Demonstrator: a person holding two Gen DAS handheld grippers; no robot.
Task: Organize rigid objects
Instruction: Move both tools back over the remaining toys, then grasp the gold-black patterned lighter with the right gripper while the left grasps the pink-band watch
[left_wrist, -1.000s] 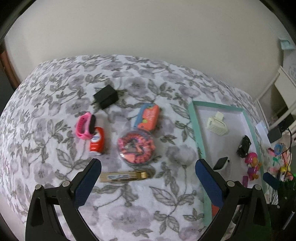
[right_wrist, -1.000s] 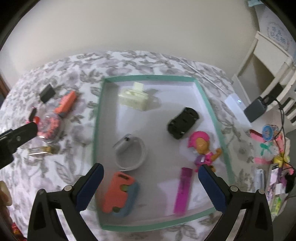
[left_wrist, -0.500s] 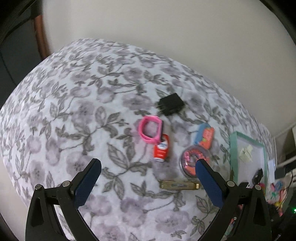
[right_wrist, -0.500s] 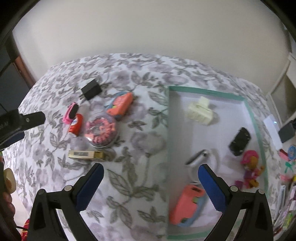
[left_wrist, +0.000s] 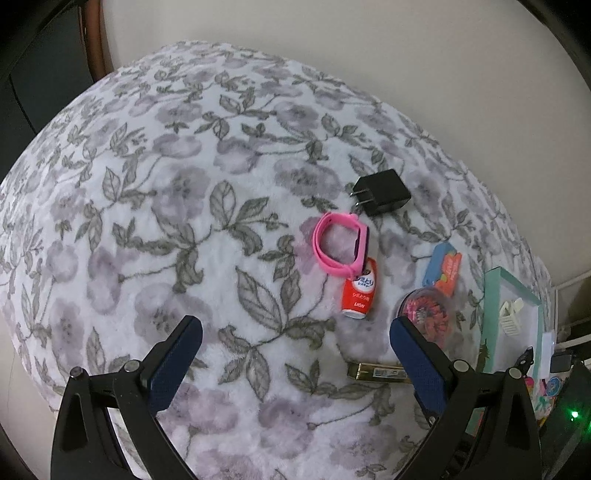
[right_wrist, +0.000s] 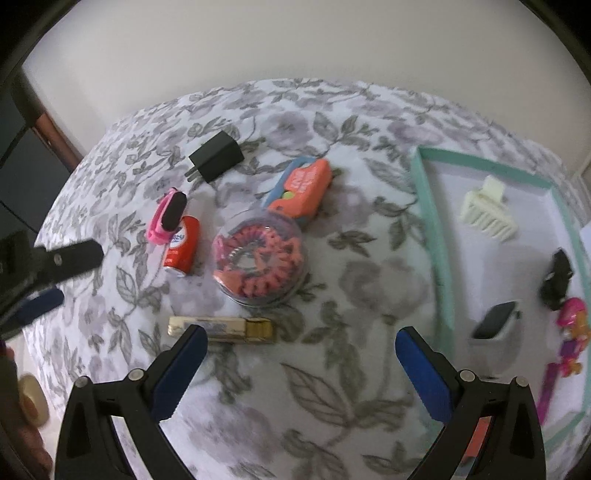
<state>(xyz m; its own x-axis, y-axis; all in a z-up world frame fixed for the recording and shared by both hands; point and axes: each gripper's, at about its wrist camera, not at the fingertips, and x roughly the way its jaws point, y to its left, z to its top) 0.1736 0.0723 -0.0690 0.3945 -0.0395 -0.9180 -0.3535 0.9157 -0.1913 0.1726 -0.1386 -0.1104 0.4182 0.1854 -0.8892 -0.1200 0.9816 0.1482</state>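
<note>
Both my claws spread wide, empty: left gripper (left_wrist: 295, 343) hangs near the pink watch (left_wrist: 339, 243) touching the red tube (left_wrist: 359, 294); right gripper (right_wrist: 301, 349) over the gold bar (right_wrist: 221, 329), tray (right_wrist: 430, 221) right.

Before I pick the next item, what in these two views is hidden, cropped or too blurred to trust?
- Gold rectangular bar: left wrist view, right end hidden behind the left tongs' finger.
- Teal-rimmed white tray: right wrist view, near corner covered by the right tongs; far side cropped.
- Pink doll figure: right wrist view, smeared at the edge.
- Red tube's label: unreadable there.
</note>
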